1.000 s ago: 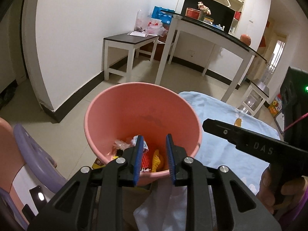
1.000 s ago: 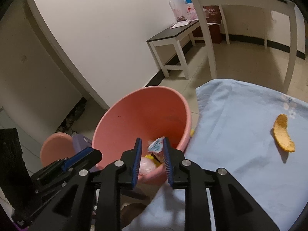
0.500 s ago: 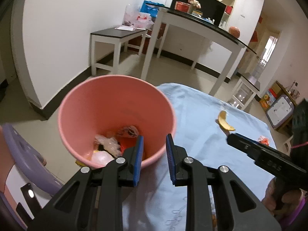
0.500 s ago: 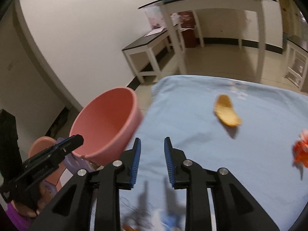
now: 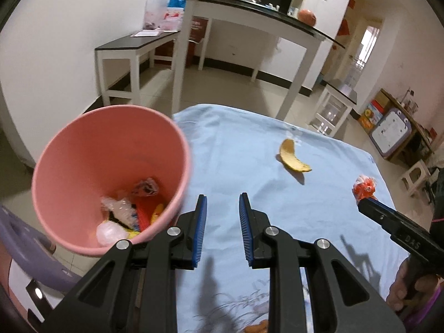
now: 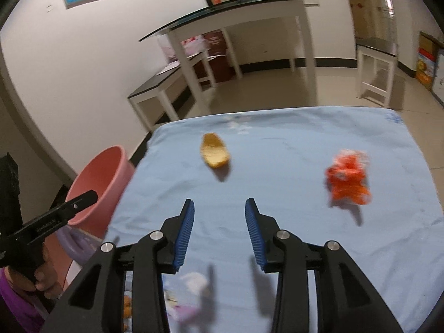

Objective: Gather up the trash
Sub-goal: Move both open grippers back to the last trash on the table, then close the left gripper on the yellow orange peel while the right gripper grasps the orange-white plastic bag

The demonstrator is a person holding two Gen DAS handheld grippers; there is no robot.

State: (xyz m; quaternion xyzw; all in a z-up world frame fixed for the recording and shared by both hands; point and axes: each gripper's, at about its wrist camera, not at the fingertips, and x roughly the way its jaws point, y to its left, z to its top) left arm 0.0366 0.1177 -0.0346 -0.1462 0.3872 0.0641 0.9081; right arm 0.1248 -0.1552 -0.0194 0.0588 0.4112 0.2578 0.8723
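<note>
- The left gripper point(image 5: 222, 216) hangs over the near part of the blue cloth point(image 5: 249, 166), its fingers point(image 5: 200, 222) part open with nothing between them.
- The right gripper point(image 6: 219, 222) is over the same cloth; its jaws are opening, with only bare cloth between them.
- A pink bucket point(image 5: 55, 166) stands off the cloth's edge at ten o'clock from the left gripper. It holds crumpled wrappers point(image 5: 125, 211).
- A yellow peel point(image 6: 215, 152) lies on the cloth at twelve o'clock from the right gripper, well apart from it.
- An orange wrapper point(image 6: 348, 179) lies at two o'clock, nearer the cloth's right edge; it is blurred in this view.
- Bare cloth lies open between the right gripper and both pieces; nothing stands in the way.
- Beyond the cloth's far edge are tiled floor, a low dark-topped bench point(image 6: 158, 88) and a glass-topped table point(image 6: 236, 5) on white legs.
- A purple stool point(image 5: 25, 255) sits just beside the bucket, partly cut off.
- Small pale and orange scraps point(image 6: 191, 283) lie under the right gripper, too blurred to tell what they are.
- A hand point(image 5: 402, 288) shows at the lower right of the left view, cut off by the frame.
</note>
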